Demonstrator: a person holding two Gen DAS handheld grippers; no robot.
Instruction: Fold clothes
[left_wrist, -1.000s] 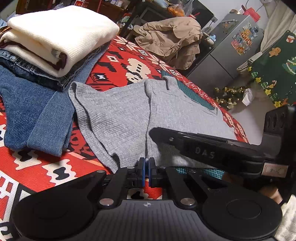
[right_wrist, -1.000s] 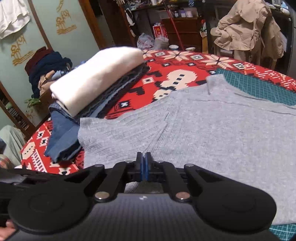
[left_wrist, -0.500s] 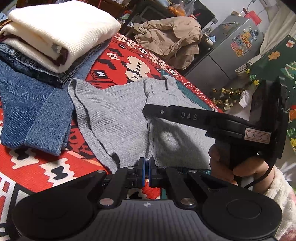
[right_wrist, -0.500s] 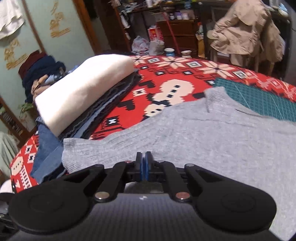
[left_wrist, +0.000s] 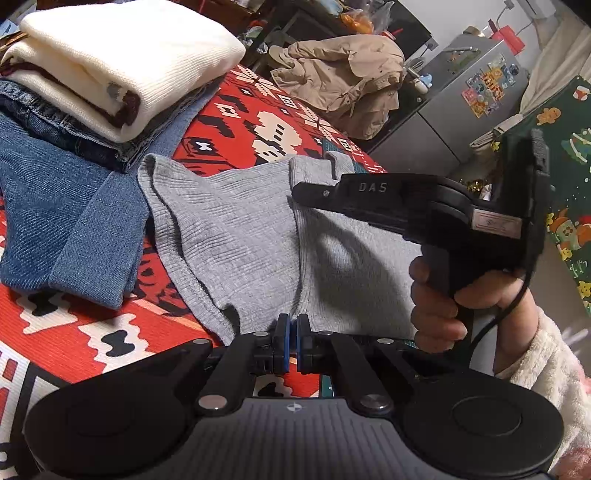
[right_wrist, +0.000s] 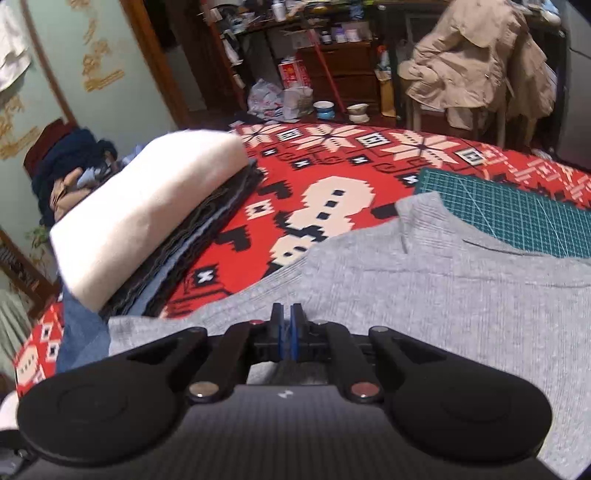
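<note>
A: What are the hands and tongs doing?

B: The left gripper (left_wrist: 290, 341) is sitting clenched at 6 o'clock, its blue pads pressed together with nothing visibly caught, right at the near hem of the gray ribbed top (left_wrist: 236, 236). The right gripper (right_wrist: 287, 336) is likewise clamped shut, empty as far as I can see, hovering over the same top (right_wrist: 443, 295).

A: And the person?

B: At 3 o'clock in the left view, a hand (left_wrist: 439, 295) in a fuzzy sleeve (left_wrist: 554, 369) is wrapping around the pistol grip of the right tool, which is lying level above the cloth. "DAS" is showing on its flank.

A: Farther out?

B: The top is lying flat on a red patterned woven cloth (left_wrist: 74, 332). At 10 o'clock, folded denim (left_wrist: 55, 206) is carrying a cream knit sweater (left_wrist: 129, 62). A green gridded cutting mat (right_wrist: 509, 214) is lying just beyond the top; a tan jacket (left_wrist: 343, 74) is draping at 12 o'clock.
</note>
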